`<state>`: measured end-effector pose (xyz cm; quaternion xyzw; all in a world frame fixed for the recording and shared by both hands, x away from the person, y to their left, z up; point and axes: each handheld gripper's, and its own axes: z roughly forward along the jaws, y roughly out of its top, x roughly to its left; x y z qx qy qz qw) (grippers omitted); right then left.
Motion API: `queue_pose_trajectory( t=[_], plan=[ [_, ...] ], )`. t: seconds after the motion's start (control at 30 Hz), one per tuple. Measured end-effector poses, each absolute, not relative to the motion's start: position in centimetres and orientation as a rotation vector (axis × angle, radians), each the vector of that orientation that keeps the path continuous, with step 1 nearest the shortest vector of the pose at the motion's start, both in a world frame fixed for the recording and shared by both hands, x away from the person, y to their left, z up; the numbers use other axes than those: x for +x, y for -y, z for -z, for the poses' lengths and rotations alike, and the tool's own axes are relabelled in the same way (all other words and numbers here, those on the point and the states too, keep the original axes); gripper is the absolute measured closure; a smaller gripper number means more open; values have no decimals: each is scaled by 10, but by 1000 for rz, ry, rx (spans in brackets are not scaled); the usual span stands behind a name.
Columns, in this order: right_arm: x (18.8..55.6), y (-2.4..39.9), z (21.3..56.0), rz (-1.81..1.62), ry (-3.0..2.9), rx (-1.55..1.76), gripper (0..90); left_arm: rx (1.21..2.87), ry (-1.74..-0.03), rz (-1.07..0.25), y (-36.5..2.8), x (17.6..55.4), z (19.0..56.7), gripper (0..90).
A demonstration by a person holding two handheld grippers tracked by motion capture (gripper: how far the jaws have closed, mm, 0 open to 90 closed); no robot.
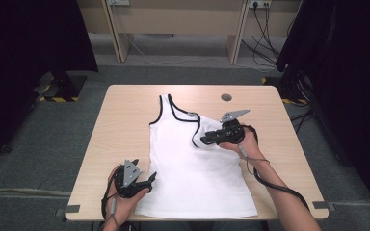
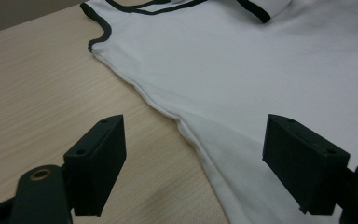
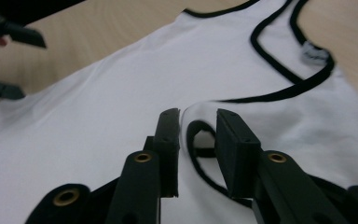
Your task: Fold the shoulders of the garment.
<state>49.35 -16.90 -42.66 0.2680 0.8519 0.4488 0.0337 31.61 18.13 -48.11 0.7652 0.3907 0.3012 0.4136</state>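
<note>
Left gripper (image 1: 150, 180) near table (image 1: 120, 120) front edge, jaws spread wide astride tank top (image 1: 192, 168) side seam, nothing clamped. Tank top flat mid-table. Farther: right gripper (image 1: 198, 140) over folded armhole trim, pads parted, fabric loose between.

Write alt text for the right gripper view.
The right gripper has its two black jaws slightly apart around a folded, black-trimmed armhole edge of a white tank top lying on a light wooden table. The left gripper shows blurred at the upper left.
</note>
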Motion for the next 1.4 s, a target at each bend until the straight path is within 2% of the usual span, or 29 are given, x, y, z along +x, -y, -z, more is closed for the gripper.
queue_pose_trajectory(
  t=[0.1, 0.47, 0.87, 1.13, 1.4],
  plan=[
    [498, 163, 424, -1331, -2564, 919, 657, 1921, -981, -759, -181, 316, 481, 209],
    [505, 130, 442, -1072, -2634, 939, 653, 1920, -979, -758, -181, 315, 481, 209],
    [483, 129, 457, -942, -2760, 820, 632, 1934, -976, -766, -180, 316, 481, 210],
    [500, 148, 438, -1090, -2548, 999, 594, 1935, -975, -765, -180, 316, 481, 210],
    [502, 145, 455, -970, -2613, 968, 571, 1936, -974, -766, -179, 315, 481, 210]
  ],
)
